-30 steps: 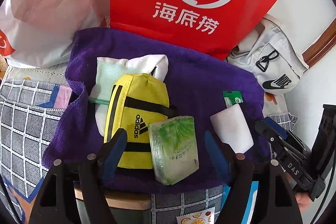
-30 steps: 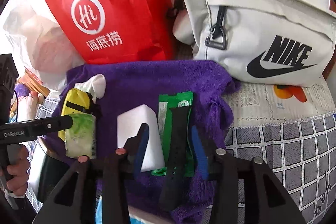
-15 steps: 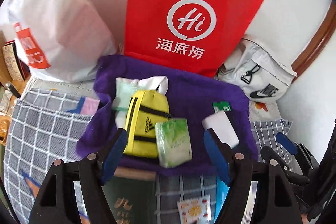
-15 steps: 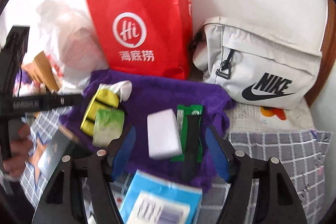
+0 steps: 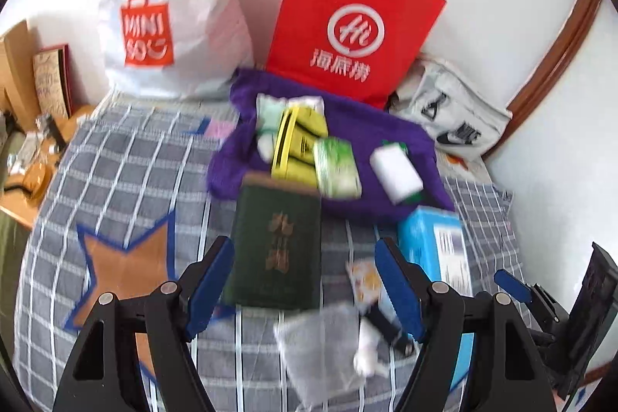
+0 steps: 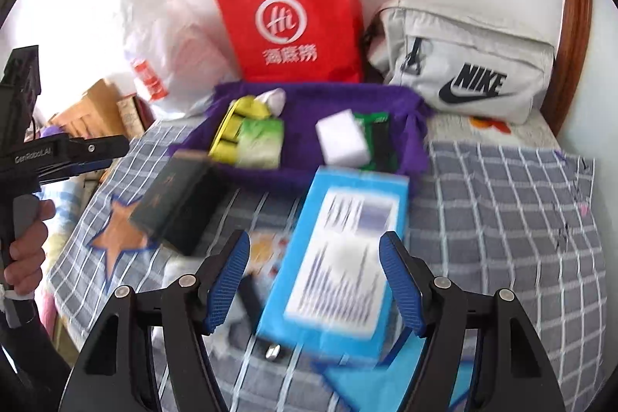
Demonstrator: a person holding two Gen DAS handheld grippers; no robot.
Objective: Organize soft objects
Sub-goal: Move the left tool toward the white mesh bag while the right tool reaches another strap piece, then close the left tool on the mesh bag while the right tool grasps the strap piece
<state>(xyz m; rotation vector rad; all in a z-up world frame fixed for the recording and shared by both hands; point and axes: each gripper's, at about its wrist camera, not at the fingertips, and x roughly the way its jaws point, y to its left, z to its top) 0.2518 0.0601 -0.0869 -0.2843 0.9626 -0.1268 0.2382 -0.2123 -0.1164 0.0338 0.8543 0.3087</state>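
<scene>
Purple towel lies far on the bed, holding yellow pouch, tissue pack and sponge. Left tongs and right tongs gape empty; blurry views could cause a mis-grab.
</scene>
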